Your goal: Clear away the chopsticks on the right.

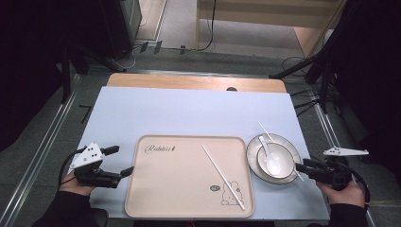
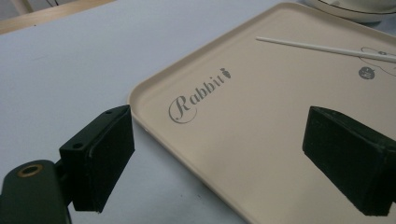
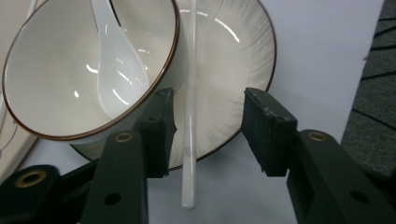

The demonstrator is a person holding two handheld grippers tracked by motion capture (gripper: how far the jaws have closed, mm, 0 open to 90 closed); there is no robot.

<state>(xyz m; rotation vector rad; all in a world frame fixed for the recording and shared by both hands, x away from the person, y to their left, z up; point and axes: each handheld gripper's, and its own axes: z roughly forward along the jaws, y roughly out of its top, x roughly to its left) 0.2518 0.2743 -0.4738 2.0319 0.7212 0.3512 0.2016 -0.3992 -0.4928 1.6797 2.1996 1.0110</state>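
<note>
A beige tray [image 1: 179,189] printed "Rabbit" lies at the table's near middle, and a white chopstick [image 1: 222,176] rests diagonally on it. To its right a striped plate [image 1: 292,150] carries a white bowl [image 1: 283,165] with a white spoon [image 1: 267,150] in it. A second white chopstick [image 3: 190,116] lies across the plate beside the bowl, its near end overhanging the rim. My right gripper [image 3: 208,130] is open, one jaw on either side of that chopstick's near end, not touching it. My left gripper [image 2: 224,154] is open, straddling the tray's [image 2: 261,116] left rim.
A pale blue mat [image 1: 189,113] covers the table, with bare wood [image 1: 194,81] showing at the far edge. Dark stands and cables sit on the floor around the table. The mat's far half is free room.
</note>
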